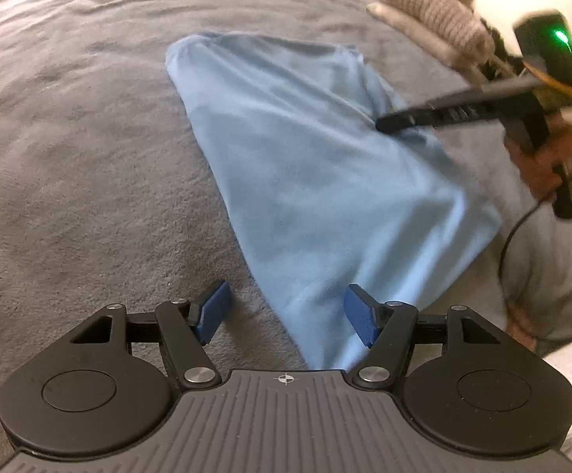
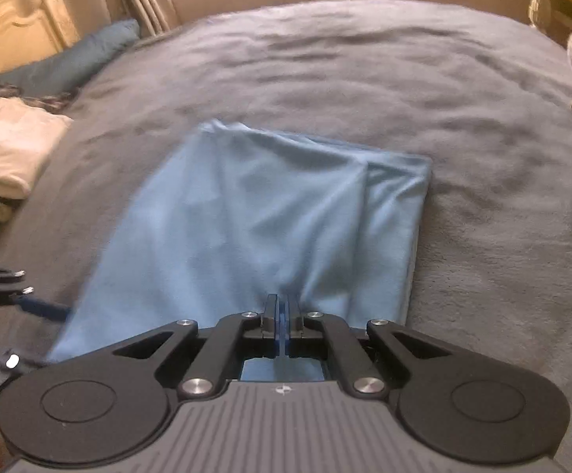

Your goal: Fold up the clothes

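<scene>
A light blue garment (image 1: 313, 165) lies partly folded on the grey blanket (image 1: 81, 149); in the right wrist view the garment (image 2: 254, 216) fills the middle. My right gripper (image 2: 284, 299) is shut on the garment's near edge, and creases run into its tips. From the left wrist view, the right gripper (image 1: 384, 122) reaches in from the right, held by a hand (image 1: 542, 169). My left gripper (image 1: 288, 307) stands open just over the garment's near corner, nothing between its blue pads (image 1: 215, 311). The left gripper (image 2: 49, 309) shows at the garment's left edge.
A stack of folded cream clothes (image 2: 6, 146) sits at the bed's left side, with a teal pillow (image 2: 69, 59) behind it. A grey knitted item (image 1: 424, 4) lies at the far right. A black cable (image 1: 510, 244) hangs from the right gripper. The grey blanket (image 2: 364, 71) stretches beyond the garment.
</scene>
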`<act>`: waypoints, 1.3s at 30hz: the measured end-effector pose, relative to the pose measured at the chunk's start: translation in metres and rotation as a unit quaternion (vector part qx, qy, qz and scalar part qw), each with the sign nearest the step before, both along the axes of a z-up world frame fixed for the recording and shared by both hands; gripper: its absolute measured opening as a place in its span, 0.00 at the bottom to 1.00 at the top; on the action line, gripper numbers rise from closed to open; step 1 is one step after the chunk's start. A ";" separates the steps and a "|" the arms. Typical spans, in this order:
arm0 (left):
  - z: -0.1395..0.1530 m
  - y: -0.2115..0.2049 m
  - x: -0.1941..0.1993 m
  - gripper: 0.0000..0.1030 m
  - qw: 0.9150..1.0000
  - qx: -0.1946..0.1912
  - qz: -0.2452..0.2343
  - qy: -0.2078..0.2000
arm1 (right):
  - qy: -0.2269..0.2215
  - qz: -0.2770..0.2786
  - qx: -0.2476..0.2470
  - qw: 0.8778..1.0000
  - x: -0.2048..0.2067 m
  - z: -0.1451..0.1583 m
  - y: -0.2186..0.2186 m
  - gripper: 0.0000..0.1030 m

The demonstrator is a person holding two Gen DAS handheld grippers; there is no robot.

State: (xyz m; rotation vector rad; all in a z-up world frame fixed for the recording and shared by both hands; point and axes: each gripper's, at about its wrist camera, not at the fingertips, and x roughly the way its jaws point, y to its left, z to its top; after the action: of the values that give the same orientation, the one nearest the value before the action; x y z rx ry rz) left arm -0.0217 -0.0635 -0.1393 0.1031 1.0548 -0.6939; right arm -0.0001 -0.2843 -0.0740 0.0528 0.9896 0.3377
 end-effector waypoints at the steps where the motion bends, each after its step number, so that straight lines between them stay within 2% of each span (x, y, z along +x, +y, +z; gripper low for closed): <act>1: -0.001 -0.001 0.000 0.63 1.000 0.000 -0.001 0.000 | 0.005 -0.022 0.017 1.000 0.007 -0.002 -0.012 0.00; 2: -0.001 -0.001 0.000 0.63 1.000 -0.001 -0.001 0.000 | 0.013 -0.050 0.049 0.997 0.012 -0.002 -0.025 0.00; 3: -0.001 0.000 0.001 0.63 1.000 -0.003 -0.001 0.002 | 0.011 -0.072 0.060 0.996 0.014 0.003 -0.032 0.00; 5: -0.001 0.001 0.003 0.63 1.000 -0.006 0.000 0.006 | -0.013 -0.099 0.039 0.994 0.016 0.013 -0.036 0.01; 9: -0.002 0.004 0.006 0.64 1.000 -0.013 0.001 0.015 | -0.003 -0.063 0.092 0.994 0.024 0.017 -0.019 0.01; 11: -0.001 0.005 0.007 0.64 1.000 -0.015 0.000 0.015 | 0.004 -0.054 0.078 0.995 0.030 0.008 -0.011 0.01; 15: -0.001 0.007 0.007 0.64 1.000 -0.018 -0.002 0.014 | 0.017 -0.120 0.106 0.987 0.052 -0.004 -0.037 0.00; 17: -0.001 0.007 0.007 0.64 1.000 -0.018 -0.003 0.014 | -0.013 -0.133 0.078 0.988 0.053 0.011 -0.039 0.03; 19: -0.001 0.007 0.009 0.64 1.000 -0.018 -0.003 0.016 | -0.011 -0.105 0.094 0.990 0.054 0.017 -0.032 0.03; 22: -0.001 0.008 0.011 0.64 1.000 -0.020 -0.003 0.020 | 0.015 -0.074 0.108 0.991 0.064 0.006 -0.017 0.04; 25: 0.000 0.009 0.011 0.64 1.000 -0.023 -0.003 0.020 | 0.019 -0.117 0.112 0.987 0.080 -0.008 -0.030 0.00; 28: 0.001 0.010 0.009 0.64 0.999 -0.025 -0.001 0.020 | -0.009 -0.162 0.104 0.981 0.085 0.008 -0.047 0.05; 30: 0.003 0.011 0.009 0.64 0.999 -0.025 -0.001 0.022 | -0.016 -0.136 0.112 0.984 0.083 0.018 -0.041 0.06; 34: 0.004 0.011 0.012 0.64 0.999 -0.027 0.002 0.028 | 0.017 -0.071 0.138 0.988 0.091 0.012 -0.011 0.12; 37: 0.005 0.013 0.011 0.64 0.999 -0.029 0.005 0.029 | 0.014 -0.118 0.128 0.985 0.106 0.002 -0.021 0.09; 39: 0.005 0.013 0.011 0.64 0.999 -0.029 0.006 0.029 | 0.012 -0.147 0.122 0.981 0.115 -0.002 -0.028 0.13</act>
State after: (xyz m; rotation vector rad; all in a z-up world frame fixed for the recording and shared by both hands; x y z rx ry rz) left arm -0.0110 -0.0505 -0.1339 0.0272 1.0884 -0.7196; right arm 0.1146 -0.3119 -0.0763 0.4230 0.9436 0.1842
